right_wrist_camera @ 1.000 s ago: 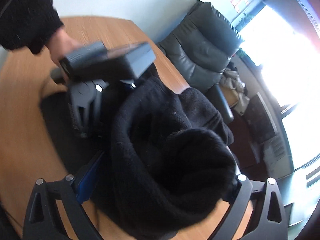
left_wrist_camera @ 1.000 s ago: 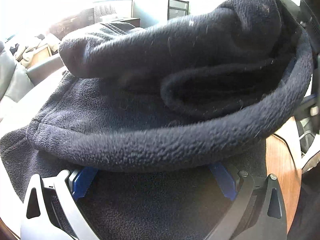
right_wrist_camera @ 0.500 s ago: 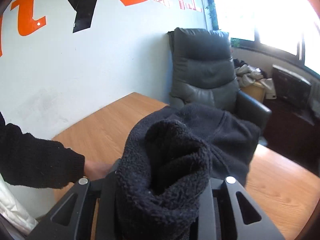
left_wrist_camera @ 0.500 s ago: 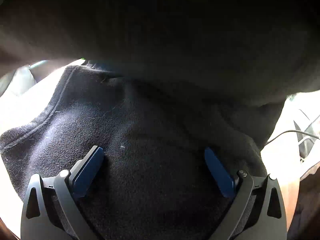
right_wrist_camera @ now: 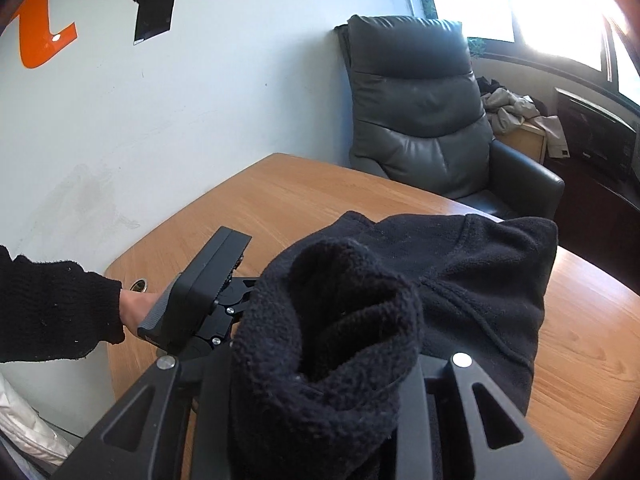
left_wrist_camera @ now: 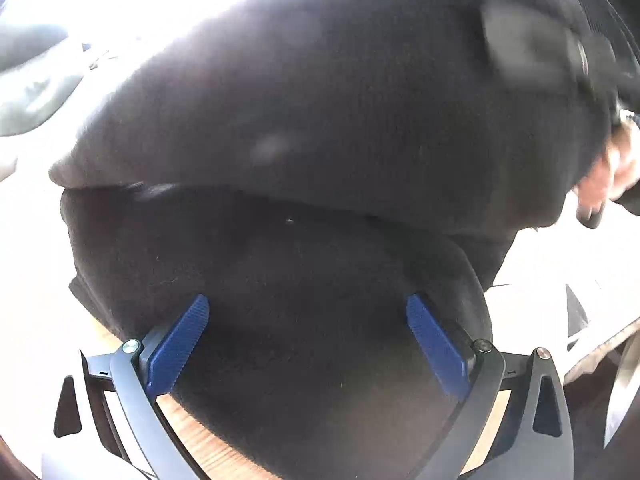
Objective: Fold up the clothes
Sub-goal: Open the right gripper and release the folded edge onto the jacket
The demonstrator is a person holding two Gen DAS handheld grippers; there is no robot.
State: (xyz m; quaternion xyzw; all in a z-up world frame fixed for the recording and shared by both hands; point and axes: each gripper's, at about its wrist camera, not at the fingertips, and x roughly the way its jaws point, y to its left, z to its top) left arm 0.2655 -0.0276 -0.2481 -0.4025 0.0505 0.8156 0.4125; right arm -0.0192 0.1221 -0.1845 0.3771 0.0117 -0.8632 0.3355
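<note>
A black fleece garment (right_wrist_camera: 460,276) lies bunched on the wooden table (right_wrist_camera: 304,200). My right gripper (right_wrist_camera: 320,384) is shut on a thick fold of the fleece, which bulges up between its jaws and hides the fingertips. My left gripper (left_wrist_camera: 308,332) is open, its blue pads (left_wrist_camera: 180,340) spread wide over the fleece (left_wrist_camera: 320,160) and holding nothing. In the right wrist view the left gripper's body (right_wrist_camera: 204,300) sits at the garment's left edge, held by a hand in a black sleeve. A raised fold hangs blurred above the left gripper.
A grey leather armchair (right_wrist_camera: 424,120) stands behind the table by the white wall. A wooden box with clothes (right_wrist_camera: 520,128) and a dark cabinet (right_wrist_camera: 596,152) are at the far right. A round cable hole (right_wrist_camera: 139,285) is in the table's left corner.
My right gripper has closed on the fleece fold and lifted it towards the left. My left gripper has let go and drawn back a little; the fold now hangs above it.
</note>
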